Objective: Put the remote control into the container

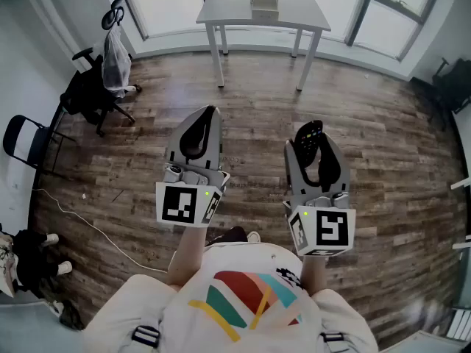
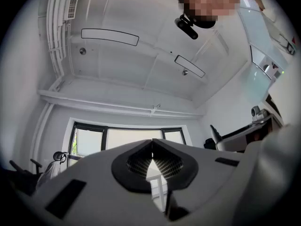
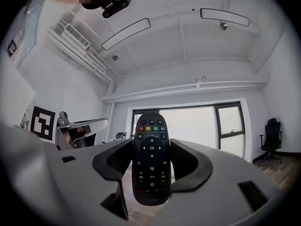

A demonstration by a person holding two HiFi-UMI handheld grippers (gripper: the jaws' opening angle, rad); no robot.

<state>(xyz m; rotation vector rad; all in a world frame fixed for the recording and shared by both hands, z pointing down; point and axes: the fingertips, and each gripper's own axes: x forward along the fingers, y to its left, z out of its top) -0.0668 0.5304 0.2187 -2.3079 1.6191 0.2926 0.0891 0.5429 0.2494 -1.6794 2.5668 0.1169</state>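
One step done, approx.: remote control (image 3: 150, 159) is clamped between the jaws of my R gripper (image 1: 315, 147). L gripper (image 1: 206, 120) jaws together, empty. Left to do: reach table (image 1: 228, 9), well apart ahead; place into container (image 1: 264, 3), which I judge sits on it.

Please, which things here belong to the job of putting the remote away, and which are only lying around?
For the job: remote control, clamped in the right gripper; box on the white table, probably the container.

Just around: left gripper, shut and empty; office chair with a bag; folding chair; cable on the floor.
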